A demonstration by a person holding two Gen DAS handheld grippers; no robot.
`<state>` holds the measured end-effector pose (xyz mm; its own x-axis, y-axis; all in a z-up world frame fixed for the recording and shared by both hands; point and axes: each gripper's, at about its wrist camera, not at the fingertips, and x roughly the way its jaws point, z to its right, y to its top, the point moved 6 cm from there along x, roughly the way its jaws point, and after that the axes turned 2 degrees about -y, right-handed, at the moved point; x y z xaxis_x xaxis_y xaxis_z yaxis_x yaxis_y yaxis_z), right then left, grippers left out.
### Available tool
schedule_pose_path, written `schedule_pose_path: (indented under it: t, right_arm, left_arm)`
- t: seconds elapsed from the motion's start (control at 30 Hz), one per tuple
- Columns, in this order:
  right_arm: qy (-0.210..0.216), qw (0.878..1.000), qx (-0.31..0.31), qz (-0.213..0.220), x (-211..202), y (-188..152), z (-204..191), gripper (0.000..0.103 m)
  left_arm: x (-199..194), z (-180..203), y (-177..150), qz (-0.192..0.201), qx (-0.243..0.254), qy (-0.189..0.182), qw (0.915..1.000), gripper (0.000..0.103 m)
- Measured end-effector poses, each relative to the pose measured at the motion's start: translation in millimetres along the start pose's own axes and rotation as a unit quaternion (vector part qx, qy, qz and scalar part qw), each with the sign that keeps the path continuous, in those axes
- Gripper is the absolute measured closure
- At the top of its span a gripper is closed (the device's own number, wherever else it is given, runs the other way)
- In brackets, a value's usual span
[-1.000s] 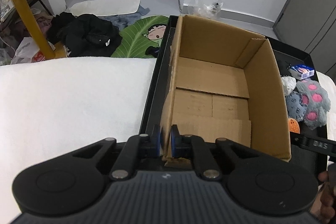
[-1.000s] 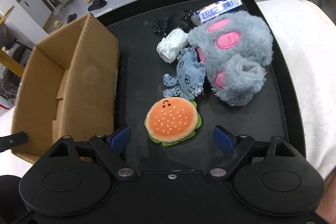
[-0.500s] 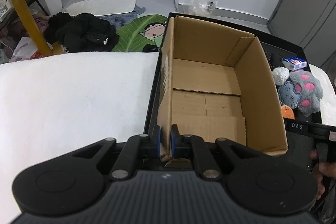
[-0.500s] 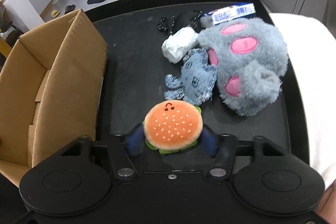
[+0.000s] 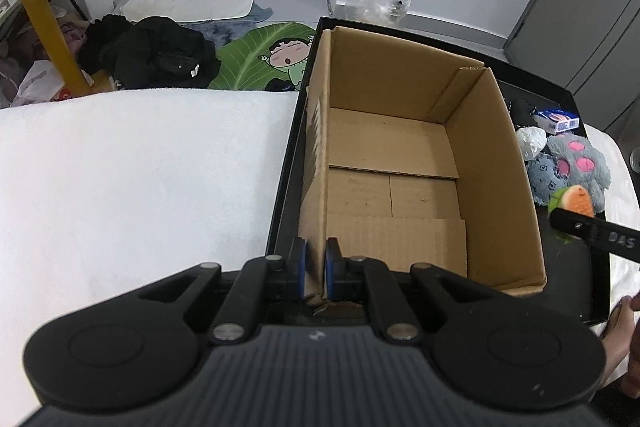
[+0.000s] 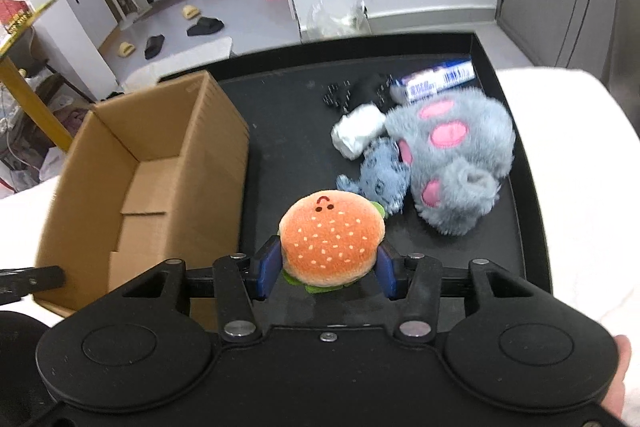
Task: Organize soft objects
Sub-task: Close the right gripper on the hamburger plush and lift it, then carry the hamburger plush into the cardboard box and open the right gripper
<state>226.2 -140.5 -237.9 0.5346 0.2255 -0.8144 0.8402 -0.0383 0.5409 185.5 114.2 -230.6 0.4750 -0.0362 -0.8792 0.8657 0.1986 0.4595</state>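
Observation:
My right gripper point(image 6: 326, 269) is shut on an orange burger plush point(image 6: 332, 241) and holds it lifted above the black tray point(image 6: 288, 99); the plush also shows in the left wrist view point(image 5: 574, 199). My left gripper point(image 5: 316, 267) is shut on the near left wall of the open, empty cardboard box point(image 5: 400, 163), which stands on the tray left of the plush point(image 6: 160, 163). A grey paw plush with pink pads point(image 6: 452, 155) and a small blue-grey plush point(image 6: 384, 179) lie on the tray to the right.
A white crumpled wad point(image 6: 358, 131), a black item point(image 6: 360, 93) and a blue-white packet point(image 6: 438, 81) lie at the tray's far side. White towel point(image 5: 140, 179) covers the surface on both sides. Clothes and slippers lie on the floor beyond.
My right gripper closed on the burger plush and lifted it off the tray, moving toward the box. My left gripper kept its hold on the box wall.

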Motion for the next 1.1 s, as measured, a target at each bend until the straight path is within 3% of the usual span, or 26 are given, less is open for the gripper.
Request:
schedule_pose_path:
  t: [0.67, 1.1]
  right_arm:
    - [0.043, 0.997, -0.036, 0.058, -39, 37, -55, 0.055]
    - [0.078, 0.994, -0.066, 0.046, -28, 39, -107, 0.054]
  left_arm:
    - [6, -7, 0, -0.015, -0.037, -0.009, 0.9992, 0.093]
    - [11, -8, 2, -0.022, -0.034, -0.018, 0.9990, 0.092]
